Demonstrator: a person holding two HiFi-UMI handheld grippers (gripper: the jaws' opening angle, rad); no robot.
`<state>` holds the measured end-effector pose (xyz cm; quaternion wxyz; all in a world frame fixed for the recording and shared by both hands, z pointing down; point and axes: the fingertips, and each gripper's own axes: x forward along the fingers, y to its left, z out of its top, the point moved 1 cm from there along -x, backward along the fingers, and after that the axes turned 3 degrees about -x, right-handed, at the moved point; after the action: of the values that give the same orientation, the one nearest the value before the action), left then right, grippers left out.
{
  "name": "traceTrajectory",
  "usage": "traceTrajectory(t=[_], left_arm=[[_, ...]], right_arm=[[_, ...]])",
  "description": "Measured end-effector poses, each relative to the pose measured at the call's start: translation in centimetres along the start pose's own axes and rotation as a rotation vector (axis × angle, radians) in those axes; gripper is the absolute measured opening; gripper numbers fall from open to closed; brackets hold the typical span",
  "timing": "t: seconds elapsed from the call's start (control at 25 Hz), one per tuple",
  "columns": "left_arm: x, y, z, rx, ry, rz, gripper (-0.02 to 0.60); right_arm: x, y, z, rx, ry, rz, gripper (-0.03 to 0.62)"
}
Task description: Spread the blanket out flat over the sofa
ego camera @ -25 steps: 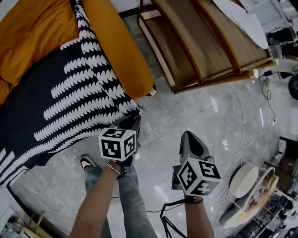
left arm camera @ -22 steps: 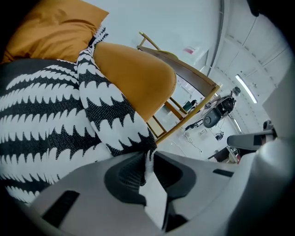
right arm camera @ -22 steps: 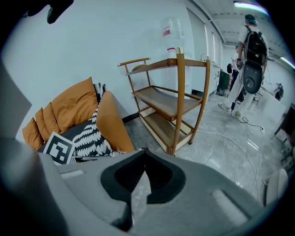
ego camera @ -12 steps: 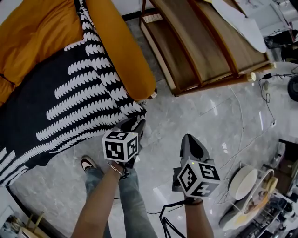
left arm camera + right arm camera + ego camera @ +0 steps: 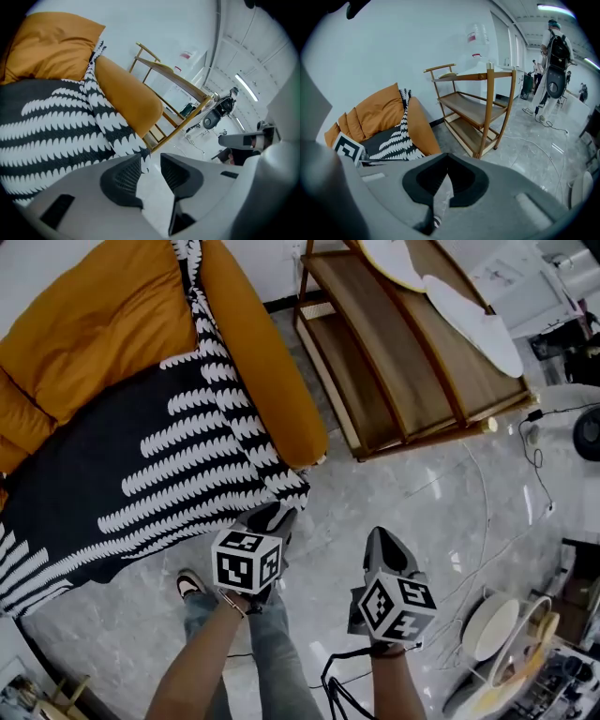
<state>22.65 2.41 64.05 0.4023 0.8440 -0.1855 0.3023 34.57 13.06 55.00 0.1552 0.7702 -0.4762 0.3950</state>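
The black blanket with white leaf rows [image 5: 141, 465] lies spread over the seat of the orange sofa [image 5: 103, 324], and its corner hangs over the front by the armrest. My left gripper [image 5: 272, 518] sits just below that corner. Its jaws are opening, and nothing is pressed between them. In the left gripper view the blanket [image 5: 56, 126] ends in a fringe right at the tips of the left gripper [image 5: 151, 157]. My right gripper [image 5: 382, 540] hovers over the floor with its tips together and nothing in them. The right gripper view looks past the right gripper [image 5: 447, 158] at the sofa [image 5: 375, 112].
A wooden shelf cart [image 5: 403, 352] stands right of the sofa. Cables [image 5: 487, 493] trail over the grey marble floor. The person's leg and shoe [image 5: 192, 585] are under my left arm. White round objects [image 5: 492, 606] sit at the lower right. A person [image 5: 555, 42] stands far back.
The left gripper's jaws have come apart and let go of the blanket corner, which now hangs at the sofa's front. The right gripper has barely moved.
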Motion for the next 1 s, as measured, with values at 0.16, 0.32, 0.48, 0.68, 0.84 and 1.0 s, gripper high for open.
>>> traceTrajectory(t=[0.16,0.32,0.48,0.68,0.84,1.0], left_arm=[[-5.0,-0.9,2.5,0.071,-0.012,-0.004,0.129],[-10.0,-0.4,7.6,0.148,-0.096,0.021,0.129],[-17.5,0.2,10.0,0.152,-0.164,0.083,0.129],[-27.4,1.7,13.8,0.071,-0.336,0.228,0.101],[-35.5,1.8,16.0,0.029,-0.445,0.301,0.095],[-42.9,1.9,17.1,0.009,-0.538,0.37,0.08]], right_arm=[[-1.6,1.2,0.8,0.034,0.009,-0.01,0.005],[-1.6,3.9,4.9,-0.001,-0.041,0.02,0.005],[-4.3,8.2,7.6,-0.021,-0.058,0.071,0.005],[-8.3,13.5,11.4,-0.029,-0.105,0.13,0.005],[-11.9,17.2,13.6,-0.021,-0.132,0.169,0.005],[-15.1,20.5,15.8,-0.055,-0.171,0.211,0.005]])
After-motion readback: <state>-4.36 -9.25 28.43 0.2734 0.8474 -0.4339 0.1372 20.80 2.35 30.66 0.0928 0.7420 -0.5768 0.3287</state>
